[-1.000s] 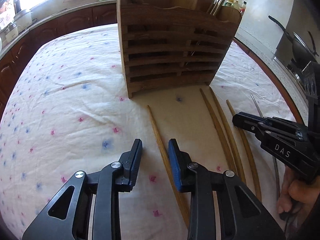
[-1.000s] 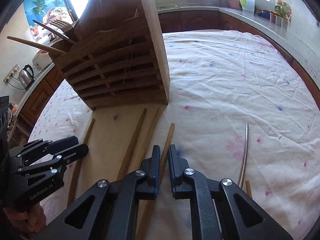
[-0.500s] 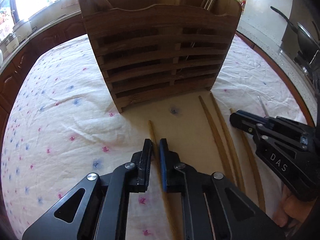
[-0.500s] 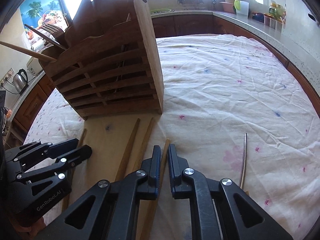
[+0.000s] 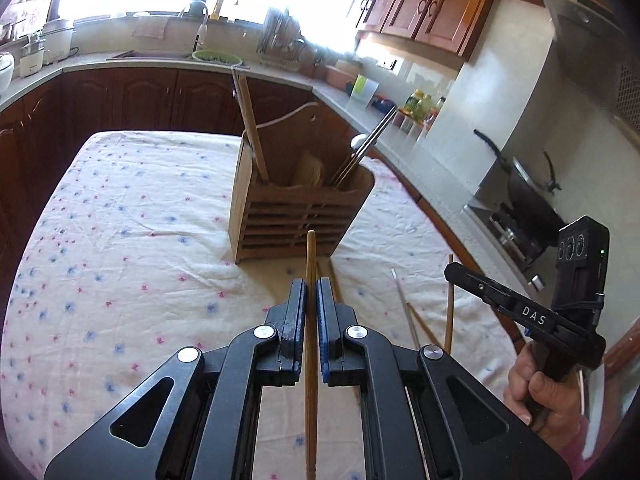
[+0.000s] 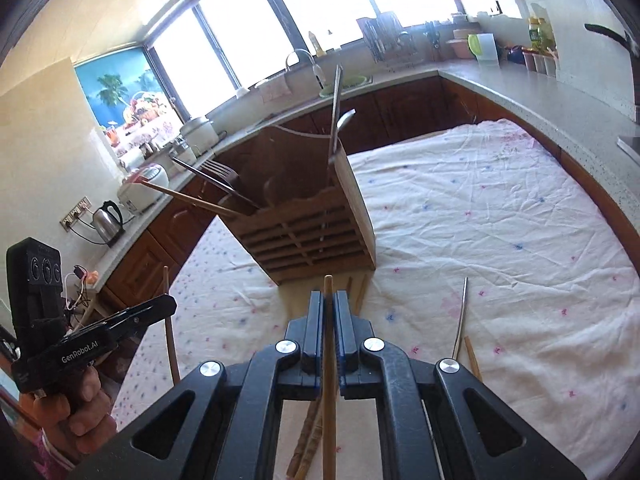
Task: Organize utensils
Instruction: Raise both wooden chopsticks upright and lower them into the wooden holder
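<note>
Left wrist view: the left gripper [image 5: 311, 292] pinches one long brown wooden chopstick [image 5: 310, 320], lifted above the white flowered tablecloth [image 5: 120, 240]. The right gripper [image 6: 329, 306] pinches another wooden chopstick [image 6: 329, 360]. The slatted wooden utensil holder [image 5: 296, 216] stands ahead, dark wooden kitchen cabinets [image 5: 120, 100] behind.

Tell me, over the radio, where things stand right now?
Left gripper shut on one wooden chopstick. Right gripper shut on another. Wooden holder ahead, path clear. More chopsticks on the cloth.
</note>
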The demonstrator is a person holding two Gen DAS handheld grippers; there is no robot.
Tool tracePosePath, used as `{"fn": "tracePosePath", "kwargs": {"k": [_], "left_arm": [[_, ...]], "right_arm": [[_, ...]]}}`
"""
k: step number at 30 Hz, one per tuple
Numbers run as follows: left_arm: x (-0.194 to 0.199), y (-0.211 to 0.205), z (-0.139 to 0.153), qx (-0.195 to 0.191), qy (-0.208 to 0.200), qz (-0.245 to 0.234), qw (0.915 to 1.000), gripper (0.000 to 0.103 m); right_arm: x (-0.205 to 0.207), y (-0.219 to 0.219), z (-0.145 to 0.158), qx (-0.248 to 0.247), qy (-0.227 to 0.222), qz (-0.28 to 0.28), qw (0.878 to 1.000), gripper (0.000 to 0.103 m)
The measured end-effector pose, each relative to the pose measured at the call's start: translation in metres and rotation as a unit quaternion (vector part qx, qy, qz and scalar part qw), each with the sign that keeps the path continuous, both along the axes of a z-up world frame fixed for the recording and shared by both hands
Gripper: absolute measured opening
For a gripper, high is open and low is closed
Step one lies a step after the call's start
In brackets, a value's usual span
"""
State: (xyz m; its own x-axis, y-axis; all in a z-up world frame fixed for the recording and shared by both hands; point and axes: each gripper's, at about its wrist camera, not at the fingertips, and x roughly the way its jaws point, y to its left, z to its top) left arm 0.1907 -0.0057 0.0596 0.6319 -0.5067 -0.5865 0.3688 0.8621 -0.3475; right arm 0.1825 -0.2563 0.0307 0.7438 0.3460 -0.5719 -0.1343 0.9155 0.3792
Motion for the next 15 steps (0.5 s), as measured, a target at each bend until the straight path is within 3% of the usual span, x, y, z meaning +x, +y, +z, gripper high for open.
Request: {"fn": "tracePosePath", "kwargs": {"k": [6,15], "left_arm": [[-0.027,0.015,0.031,-0.028,-0.026,-0.006,0.9992,0.005],[-0.034,0.024,0.05,-0.036,-0.057,0.001,0.9977,0.005]], "right_arm": [[-0.034,-0.005,0.043,0.006,-0.054,0.003,0.999,0.005],[-0.041,-0.011,0.077,-0.004,-0.101,-0.01,0.995,0.005]]}}
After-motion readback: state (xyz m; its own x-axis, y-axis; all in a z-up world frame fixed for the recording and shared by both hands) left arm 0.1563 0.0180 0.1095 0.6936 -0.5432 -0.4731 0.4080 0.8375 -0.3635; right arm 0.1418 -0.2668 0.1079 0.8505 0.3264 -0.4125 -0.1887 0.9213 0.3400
